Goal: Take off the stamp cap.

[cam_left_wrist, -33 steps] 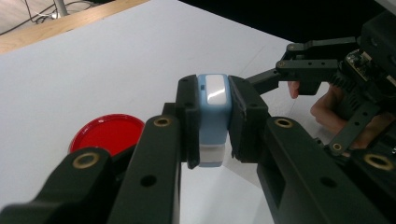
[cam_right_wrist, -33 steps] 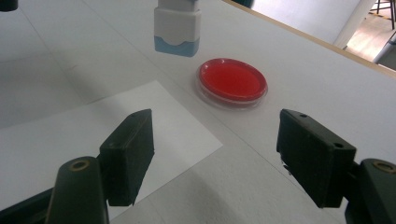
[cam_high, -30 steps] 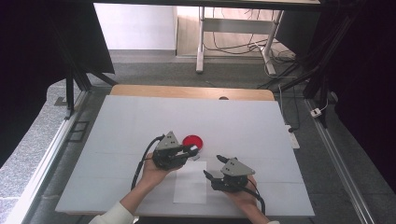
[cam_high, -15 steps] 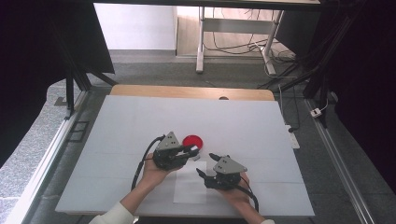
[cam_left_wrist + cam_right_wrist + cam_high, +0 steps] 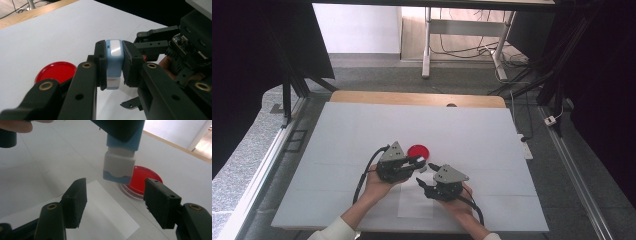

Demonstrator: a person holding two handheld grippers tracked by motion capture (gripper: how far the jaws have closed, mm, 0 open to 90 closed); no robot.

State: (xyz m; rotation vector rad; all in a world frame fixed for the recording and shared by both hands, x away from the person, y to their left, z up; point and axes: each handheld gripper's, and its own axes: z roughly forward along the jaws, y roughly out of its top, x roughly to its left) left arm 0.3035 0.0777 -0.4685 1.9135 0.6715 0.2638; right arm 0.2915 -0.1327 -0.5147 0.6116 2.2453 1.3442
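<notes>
Blue-and-white stamp-like block (image 5: 114, 62): in the left gripper view its sides are covered by the two pads clamped on it; what it is cannot be told.
Same block, right gripper view: top cut off by the picture's upper edge.
Red dish (image 5: 142, 180): near part hidden behind the block.
Paper sheet (image 5: 414, 200): partly covered by the right gripper (image 5: 428, 181).
Person: forearms cut off at the high view's bottom edge.
</notes>
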